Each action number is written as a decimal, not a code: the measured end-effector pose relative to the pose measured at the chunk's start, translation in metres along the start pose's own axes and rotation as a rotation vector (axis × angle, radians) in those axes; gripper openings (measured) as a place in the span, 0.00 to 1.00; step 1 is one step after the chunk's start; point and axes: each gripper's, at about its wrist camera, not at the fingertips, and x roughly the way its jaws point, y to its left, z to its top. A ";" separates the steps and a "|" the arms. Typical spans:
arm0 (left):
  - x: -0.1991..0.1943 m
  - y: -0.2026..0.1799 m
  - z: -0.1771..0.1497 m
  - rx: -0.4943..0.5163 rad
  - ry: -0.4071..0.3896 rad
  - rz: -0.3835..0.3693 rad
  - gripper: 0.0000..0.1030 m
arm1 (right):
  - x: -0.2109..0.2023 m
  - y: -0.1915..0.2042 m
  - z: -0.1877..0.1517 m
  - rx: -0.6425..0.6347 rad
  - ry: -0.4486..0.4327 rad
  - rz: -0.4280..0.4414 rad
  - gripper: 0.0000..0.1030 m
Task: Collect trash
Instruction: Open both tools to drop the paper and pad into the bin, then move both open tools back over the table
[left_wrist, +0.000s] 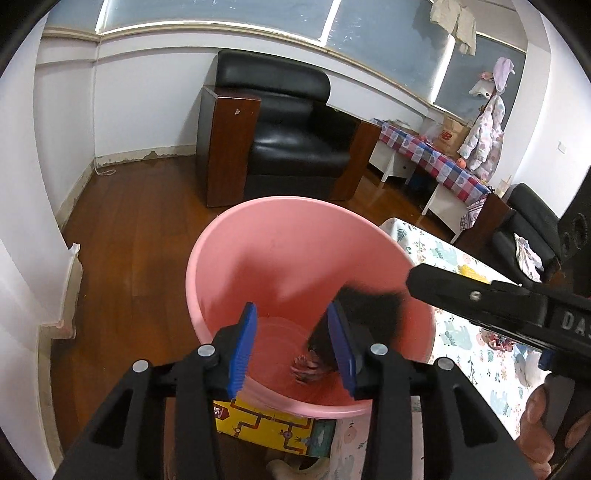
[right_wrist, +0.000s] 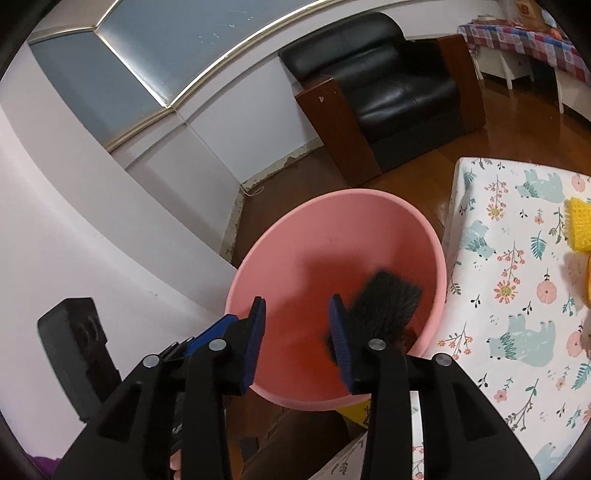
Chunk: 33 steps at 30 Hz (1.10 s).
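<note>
A pink plastic bin (left_wrist: 280, 258) stands on the floor beside a table with a floral cloth (left_wrist: 472, 354). It also shows in the right wrist view (right_wrist: 332, 236). A black brush-like piece (left_wrist: 369, 310) is blurred inside the bin, also in the right wrist view (right_wrist: 388, 299). A crumpled wrapper (left_wrist: 306, 365) lies at the bin's bottom. My left gripper (left_wrist: 293, 349) is open over the bin's near rim. My right gripper (right_wrist: 299, 341) is open and empty above the bin; its body (left_wrist: 498, 306) reaches in from the right in the left wrist view.
A black leather armchair (left_wrist: 291, 136) stands behind the bin on the wooden floor. A checked-cloth table (left_wrist: 436, 158) runs along the right wall. A yellow printed box (left_wrist: 269, 428) lies under the bin's near edge. A yellow sponge-like item (right_wrist: 580, 229) lies on the floral cloth.
</note>
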 end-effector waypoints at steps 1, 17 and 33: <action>0.000 0.000 0.000 -0.002 0.000 0.000 0.38 | -0.002 -0.001 0.000 -0.003 -0.004 0.000 0.36; -0.012 -0.022 0.004 -0.020 -0.012 -0.099 0.41 | -0.054 -0.007 -0.022 -0.128 -0.119 -0.158 0.36; -0.003 -0.135 -0.012 0.176 0.028 -0.210 0.41 | -0.150 -0.071 -0.054 -0.001 -0.269 -0.401 0.36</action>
